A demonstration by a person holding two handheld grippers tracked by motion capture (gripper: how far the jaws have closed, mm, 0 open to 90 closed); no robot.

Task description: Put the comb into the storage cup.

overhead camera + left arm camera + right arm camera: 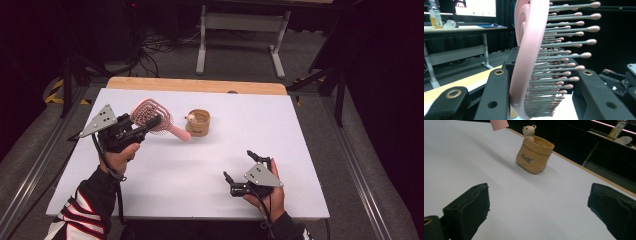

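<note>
Hairbrush [150, 116], pink, sits clamped by its head in the left tool [150, 122], lifted off the surface [200, 165] at its far left part. Its handle slants down to the right, with the tip close to the pot [198, 122]; whether the two touch I cannot tell. In the left gripper view the brush head [529, 62] stands on edge between the two black jaws, its back toward one jaw and its grey, pink-tipped bristles [564, 52] reaching toward the other. The left hand [120, 157] grips the tool from below, a striped sleeve [82, 215] behind it. The pot is tan, shaped like a small sack with a rolled rim, and a little bear figure [529, 132] peeks over its edge; it stands upright on the white surface just right of the brush. Well apart, near the front right edge, the right tool [242, 167] rests low in the right hand [267, 197], its jaws spread wide with nothing between them, facing the pot across bare surface.
</note>
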